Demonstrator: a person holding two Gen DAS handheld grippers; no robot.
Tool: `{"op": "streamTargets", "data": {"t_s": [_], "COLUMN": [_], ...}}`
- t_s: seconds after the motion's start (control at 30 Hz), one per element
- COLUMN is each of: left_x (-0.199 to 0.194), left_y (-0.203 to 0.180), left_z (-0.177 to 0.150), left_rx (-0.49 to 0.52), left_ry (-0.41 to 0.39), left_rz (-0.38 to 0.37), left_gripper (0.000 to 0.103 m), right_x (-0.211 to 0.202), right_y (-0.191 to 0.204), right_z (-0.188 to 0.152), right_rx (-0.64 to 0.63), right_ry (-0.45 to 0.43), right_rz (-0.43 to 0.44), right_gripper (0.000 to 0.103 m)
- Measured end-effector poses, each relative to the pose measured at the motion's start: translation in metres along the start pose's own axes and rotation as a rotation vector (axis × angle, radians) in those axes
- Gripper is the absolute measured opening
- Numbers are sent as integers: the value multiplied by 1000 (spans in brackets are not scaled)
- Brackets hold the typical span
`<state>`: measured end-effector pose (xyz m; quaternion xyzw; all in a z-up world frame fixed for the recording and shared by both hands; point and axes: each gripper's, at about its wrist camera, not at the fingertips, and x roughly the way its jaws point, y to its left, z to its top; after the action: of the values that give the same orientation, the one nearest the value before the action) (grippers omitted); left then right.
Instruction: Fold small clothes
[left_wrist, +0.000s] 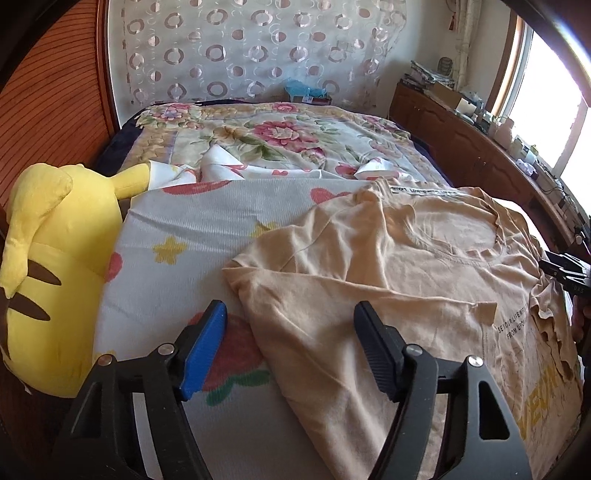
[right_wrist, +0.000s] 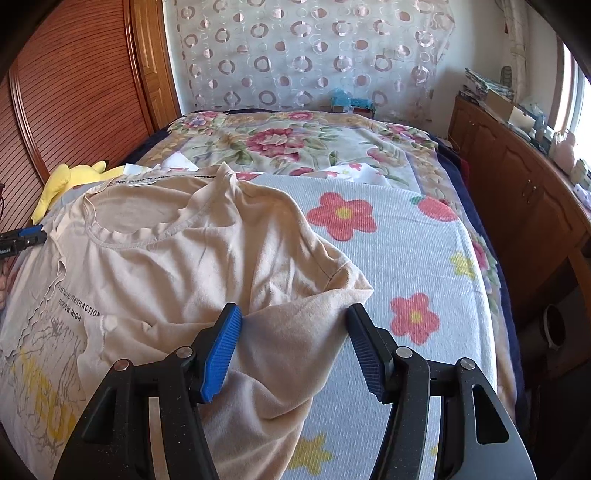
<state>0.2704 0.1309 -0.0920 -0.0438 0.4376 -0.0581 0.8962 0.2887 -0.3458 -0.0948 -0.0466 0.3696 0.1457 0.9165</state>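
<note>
You have a bed spread with a rose-patterned quilt, and nearer you a pale blanket printed with red flowers and yellow stars. The beige T-shirt lies rumpled on that blanket, neck hole facing up, black lettering and a yellow print on its chest, one sleeve flopped out toward each side. A yellow plush toy sits on the bed's edge by the wooden headboard. Your left gripper hovers over the shirt's side edge, its fingers apart, the cloth lying between them but not pinched. Your right gripper has its fingers apart too, a fold of the shirt's other sleeve lying loose between them.
</note>
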Motion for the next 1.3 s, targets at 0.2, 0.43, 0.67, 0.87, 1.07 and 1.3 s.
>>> {"op": "streamTargets", "data": {"t_s": [0.2, 0.43, 0.67, 0.87, 1.07, 1.3], "left_x": [5, 7, -38, -98, -143, -197], "left_y": [7, 7, -18, -42, -55, -46], "left_z": [8, 8, 6, -11, -45, -101], "left_rx": [-11, -26, -16, 42, 84, 34], "left_ry": [-15, -10, -128, -204, -256, -319], "left_rz": [6, -24, -44, -78, -99, -156], "left_gripper": [50, 9, 7, 7, 7, 7], "right_x": [6, 14, 3, -59, -107, -153], "right_y": [-8, -11, -3, 23, 35, 38], "right_z": [9, 16, 21, 12, -19, -77], "right_rx": [14, 30, 25, -24, -34, -36], "right_ry": [4, -14, -47, -186, -255, -297], "right_rz": [4, 31, 98, 122, 129, 145], "right_gripper": [58, 10, 6, 6, 6, 6]}}
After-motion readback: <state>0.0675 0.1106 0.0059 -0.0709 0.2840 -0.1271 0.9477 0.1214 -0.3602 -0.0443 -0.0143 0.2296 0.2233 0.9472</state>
